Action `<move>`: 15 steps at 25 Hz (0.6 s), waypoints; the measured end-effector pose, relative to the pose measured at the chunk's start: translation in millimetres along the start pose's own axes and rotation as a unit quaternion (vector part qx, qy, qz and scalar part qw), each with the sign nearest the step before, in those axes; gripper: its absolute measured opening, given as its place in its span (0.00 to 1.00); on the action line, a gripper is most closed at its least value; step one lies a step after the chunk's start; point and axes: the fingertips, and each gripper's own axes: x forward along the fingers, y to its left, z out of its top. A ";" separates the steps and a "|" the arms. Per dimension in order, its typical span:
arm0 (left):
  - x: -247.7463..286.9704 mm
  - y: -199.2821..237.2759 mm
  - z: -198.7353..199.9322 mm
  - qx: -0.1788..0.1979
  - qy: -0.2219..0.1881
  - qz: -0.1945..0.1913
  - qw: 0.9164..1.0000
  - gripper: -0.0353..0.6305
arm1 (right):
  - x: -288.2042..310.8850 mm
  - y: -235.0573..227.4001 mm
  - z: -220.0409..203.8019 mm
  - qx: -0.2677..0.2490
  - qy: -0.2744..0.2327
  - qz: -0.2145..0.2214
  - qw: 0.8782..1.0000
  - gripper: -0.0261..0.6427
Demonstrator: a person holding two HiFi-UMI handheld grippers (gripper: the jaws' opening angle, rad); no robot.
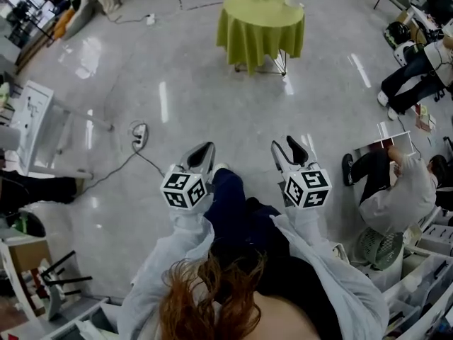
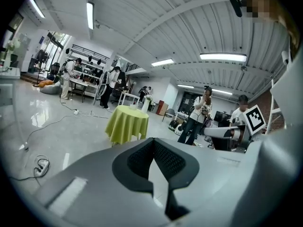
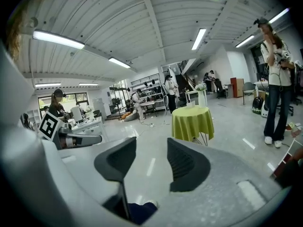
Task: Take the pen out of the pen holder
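My left claw [image 1: 204, 147] shut on nothing, right claw [image 1: 287, 146] parted and empty, I could trip on the floor cable [image 1: 139, 137] walking to that distant counter [image 1: 260, 21].

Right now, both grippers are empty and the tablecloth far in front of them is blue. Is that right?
Not quite. The tablecloth is yellow-green, not blue, as the head view shows. The rest holds: the left gripper and the right gripper are both empty, and the tablecloth is far in front of them.
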 end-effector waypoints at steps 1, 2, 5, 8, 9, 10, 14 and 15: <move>-2.7 0.4 -4.0 -0.001 0.004 0.001 1.000 0.08 | -0.2 1.0 -2.6 0.005 0.001 0.000 1.000 0.38; -4.8 1.4 -7.2 -0.003 0.007 0.002 1.000 0.08 | -0.3 1.7 -3.9 0.009 0.000 -0.001 1.000 0.43; -5.2 4.2 -10.6 -0.011 0.010 0.003 1.000 0.08 | -2.8 -1.6 1.0 0.014 -0.015 -0.012 1.000 0.55; 5.1 2.9 -5.3 -0.012 0.004 -0.004 1.000 0.08 | -3.0 -13.6 6.3 0.018 -0.026 -0.021 0.999 0.55; 9.7 2.1 -3.8 -0.011 0.003 -0.009 1.000 0.08 | -1.9 -17.4 6.3 0.020 -0.025 -0.023 0.999 0.55; 14.5 2.0 -2.9 -0.010 0.005 -0.013 1.000 0.08 | -0.4 -20.7 6.0 0.022 -0.024 -0.026 0.999 0.55; 36.9 11.5 1.4 -0.016 0.014 -0.017 1.000 0.08 | 14.9 -32.4 11.1 0.018 -0.016 -0.032 0.999 0.55; 45.0 13.6 4.2 -0.016 0.014 -0.019 1.000 0.08 | 20.1 -37.3 14.1 0.017 -0.016 -0.035 0.999 0.55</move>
